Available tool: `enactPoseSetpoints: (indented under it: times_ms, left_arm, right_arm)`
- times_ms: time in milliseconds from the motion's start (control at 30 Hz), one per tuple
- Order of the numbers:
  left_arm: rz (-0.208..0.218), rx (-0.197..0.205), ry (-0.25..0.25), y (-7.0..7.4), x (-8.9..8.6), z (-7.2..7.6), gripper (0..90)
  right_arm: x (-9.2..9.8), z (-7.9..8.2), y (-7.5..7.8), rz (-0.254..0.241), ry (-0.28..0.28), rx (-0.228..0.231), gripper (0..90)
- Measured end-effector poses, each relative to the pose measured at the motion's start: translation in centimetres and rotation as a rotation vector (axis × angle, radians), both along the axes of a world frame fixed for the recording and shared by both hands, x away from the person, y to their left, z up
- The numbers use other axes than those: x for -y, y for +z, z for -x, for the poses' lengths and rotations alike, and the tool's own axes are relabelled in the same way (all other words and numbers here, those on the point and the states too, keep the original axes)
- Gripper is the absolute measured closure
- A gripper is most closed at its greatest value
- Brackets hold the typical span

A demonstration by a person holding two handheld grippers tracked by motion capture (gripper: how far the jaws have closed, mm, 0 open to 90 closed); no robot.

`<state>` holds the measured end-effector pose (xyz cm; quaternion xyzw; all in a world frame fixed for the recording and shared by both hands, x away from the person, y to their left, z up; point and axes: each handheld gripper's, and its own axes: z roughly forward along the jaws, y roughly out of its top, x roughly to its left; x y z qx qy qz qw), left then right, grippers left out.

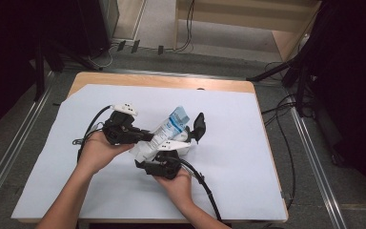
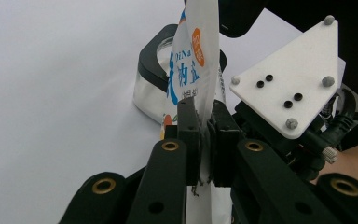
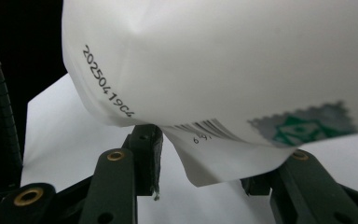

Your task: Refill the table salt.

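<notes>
white pouch (image 1: 164, 133) held above the bench (image 1: 228, 157) at centre; long axis runs from 7 to 1 o'clock; left gripper (image 2: 204, 133) jaws clamped tight on the pouch's flat edge; right gripper (image 1: 183, 143) jaws part open around its body, grip uncertain; glass jar (image 2: 151, 88) sits just beyond, at 12 o'clock of the left jaws.

Lab: tripod legs (image 1: 286, 71), floor cables (image 1: 190, 28), paper-covered table (image 1: 162, 81).

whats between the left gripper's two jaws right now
The thin flat edge of the white pouch: in the left gripper view, the left gripper has both pads pinched on it. A glass jar stands behind the pouch.
</notes>
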<state>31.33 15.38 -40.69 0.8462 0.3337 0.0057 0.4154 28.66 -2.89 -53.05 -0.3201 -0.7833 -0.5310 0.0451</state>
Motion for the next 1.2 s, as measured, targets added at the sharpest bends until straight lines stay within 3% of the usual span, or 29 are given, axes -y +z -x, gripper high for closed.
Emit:
enactPoseSetpoints:
  times_ms: [633,700,1200]
  left_arm:
    - [-0.004,0.003,-0.02,0.0,-0.5,0.6,86.9]
    - [-0.02,0.005,-0.015,0.1,-0.7,0.7,86.7]
    - [-0.011,0.001,-0.027,0.1,-1.1,0.7,87.3]
  right_arm:
    - [0.5,0.2,-0.2,0.011,-0.039,0.002,57.7]
    - [0.6,0.1,-0.2,0.01,-0.04,0.002,57.7]
    - [1.3,0.0,-0.2,0.019,-0.07,0.014,58.2]
